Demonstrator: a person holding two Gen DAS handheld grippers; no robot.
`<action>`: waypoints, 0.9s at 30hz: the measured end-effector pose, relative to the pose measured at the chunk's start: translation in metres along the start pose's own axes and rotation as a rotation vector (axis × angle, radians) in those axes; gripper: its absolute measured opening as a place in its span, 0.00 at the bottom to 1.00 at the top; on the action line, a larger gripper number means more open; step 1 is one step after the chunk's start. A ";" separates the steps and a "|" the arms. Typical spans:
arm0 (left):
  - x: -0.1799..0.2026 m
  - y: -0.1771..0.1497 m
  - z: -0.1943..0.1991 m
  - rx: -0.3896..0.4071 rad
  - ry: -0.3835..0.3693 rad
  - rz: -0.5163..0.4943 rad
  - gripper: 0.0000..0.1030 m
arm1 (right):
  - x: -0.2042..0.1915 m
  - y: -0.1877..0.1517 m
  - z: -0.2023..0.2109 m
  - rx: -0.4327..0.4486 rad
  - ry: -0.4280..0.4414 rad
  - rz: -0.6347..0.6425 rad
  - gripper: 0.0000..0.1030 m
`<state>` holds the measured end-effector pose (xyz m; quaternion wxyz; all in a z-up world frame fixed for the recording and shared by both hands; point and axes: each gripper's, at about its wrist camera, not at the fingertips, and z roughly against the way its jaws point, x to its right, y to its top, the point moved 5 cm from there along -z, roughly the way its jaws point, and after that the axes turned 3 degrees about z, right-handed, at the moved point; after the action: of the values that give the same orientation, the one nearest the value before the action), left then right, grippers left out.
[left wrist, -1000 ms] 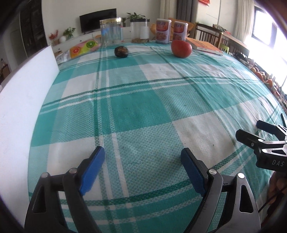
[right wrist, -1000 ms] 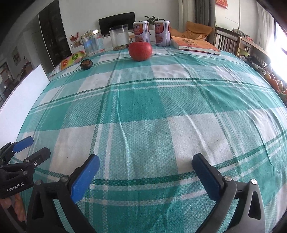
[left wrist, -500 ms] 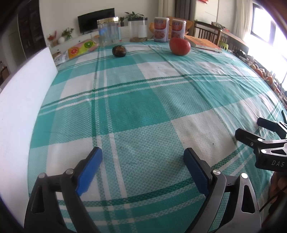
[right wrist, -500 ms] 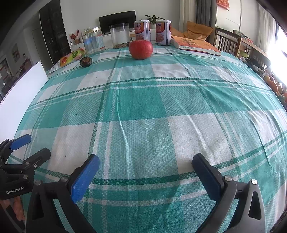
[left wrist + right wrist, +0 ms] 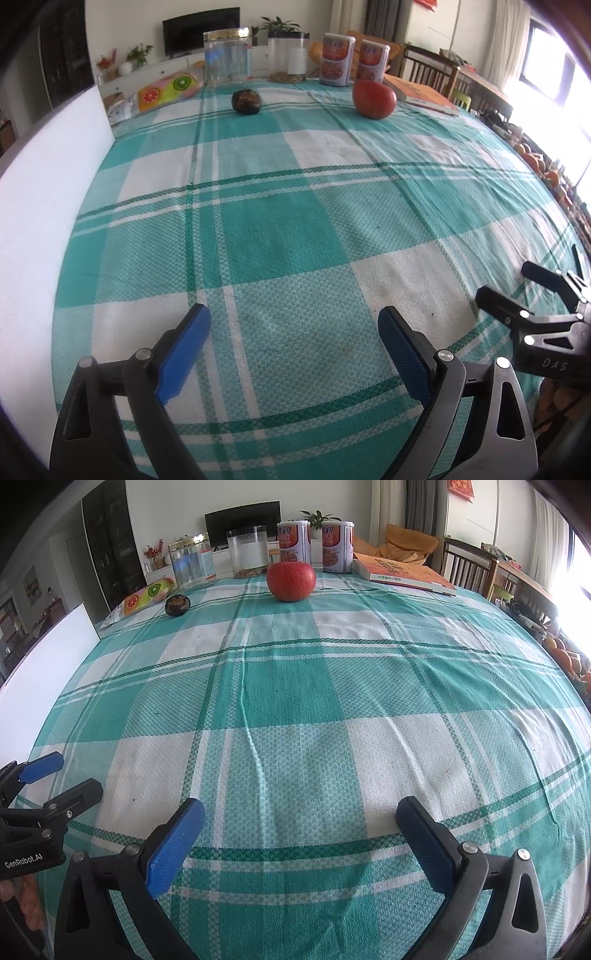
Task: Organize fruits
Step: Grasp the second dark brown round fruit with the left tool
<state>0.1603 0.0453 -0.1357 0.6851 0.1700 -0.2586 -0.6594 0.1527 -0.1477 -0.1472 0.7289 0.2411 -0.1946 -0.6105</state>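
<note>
Red apple (image 5: pixel 291 581) and small dark round fruit (image 5: pixel 177 605) lie well apart at the far end of the green-and-white checked tablecloth (image 5: pixel 295 709), near the clear jars (image 5: pixel 246 552) and two printed cans (image 5: pixel 293 542). Left gripper (image 5: pixel 293 345) and right gripper (image 5: pixel 301 836) hover over the near end, fingers spread wide and empty. Judged progress: none visible; both fruits remain to be collected.

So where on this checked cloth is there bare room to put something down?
The wide middle of the teal checked tablecloth is bare, from both open grippers up to the red apple and small dark fruit. The far edge is crowded: clear jars, printed tins, orange book.
</note>
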 end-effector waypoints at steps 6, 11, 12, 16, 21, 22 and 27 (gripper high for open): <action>-0.027 0.075 -0.006 0.108 -0.052 0.286 0.91 | 0.000 0.000 0.000 -0.003 -0.007 0.007 1.00; -0.031 0.150 -0.056 0.150 0.001 0.289 0.91 | 0.000 0.000 0.000 -0.004 -0.007 0.009 1.00; -0.029 0.163 -0.070 0.138 0.027 0.238 0.90 | 0.000 0.000 0.000 -0.004 -0.008 0.009 1.00; -0.027 0.194 -0.115 0.098 0.132 0.096 0.89 | 0.000 0.000 0.000 -0.005 -0.010 0.012 1.00; -0.036 0.212 -0.144 0.078 0.142 0.091 0.89 | -0.001 0.000 0.000 -0.009 -0.017 0.020 1.00; -0.036 0.213 -0.147 0.078 0.141 0.080 0.88 | -0.001 0.000 0.000 -0.010 -0.017 0.021 1.00; -0.034 0.206 -0.143 0.096 0.144 0.020 0.39 | -0.001 0.001 0.000 -0.010 -0.018 0.022 1.00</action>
<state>0.4111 0.0782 -0.1377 0.6995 0.2469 -0.2418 -0.6255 0.1535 -0.1464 -0.1469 0.7351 0.2297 -0.2007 -0.6055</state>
